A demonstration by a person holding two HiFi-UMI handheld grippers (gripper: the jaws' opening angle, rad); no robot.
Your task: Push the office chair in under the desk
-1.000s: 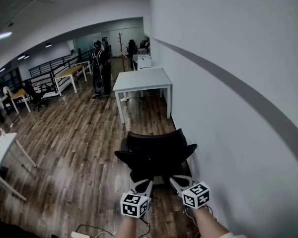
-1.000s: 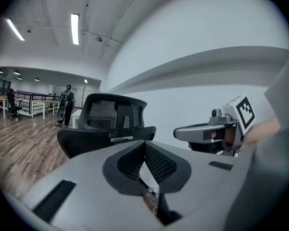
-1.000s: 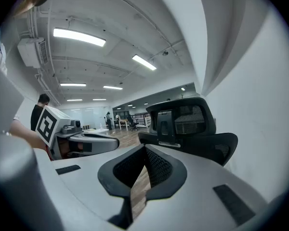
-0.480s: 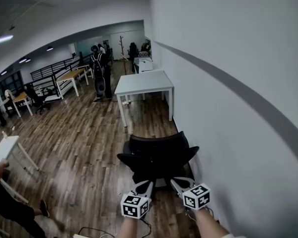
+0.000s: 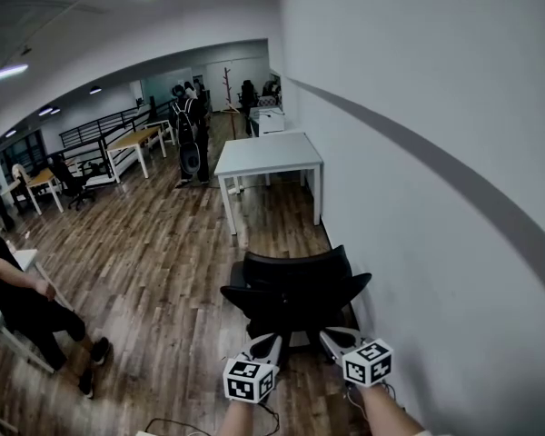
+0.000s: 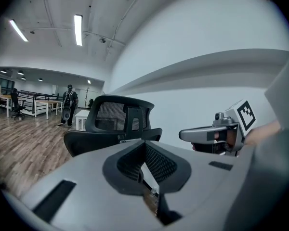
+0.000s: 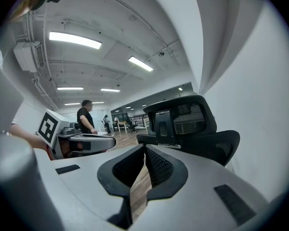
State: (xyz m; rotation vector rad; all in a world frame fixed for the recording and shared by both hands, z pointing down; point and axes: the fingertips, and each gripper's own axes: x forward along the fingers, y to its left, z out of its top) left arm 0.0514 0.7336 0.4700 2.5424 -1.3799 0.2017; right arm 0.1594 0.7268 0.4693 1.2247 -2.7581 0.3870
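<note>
Head view steeply down; both gripper views level, close behind chair (image 5: 295,289).

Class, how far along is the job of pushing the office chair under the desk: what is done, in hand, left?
Done: the left gripper and the right gripper, both shut and empty, sit just behind the back of the office chair. In hand: contact with the chair cannot be told. Left: the whole push; bare wooden floor lies between the chair and the white desk ahead.

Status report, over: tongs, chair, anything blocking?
Left tongs, right tongs shut, empty. Office chair short of desk. Nothing between them; person off left.
</note>
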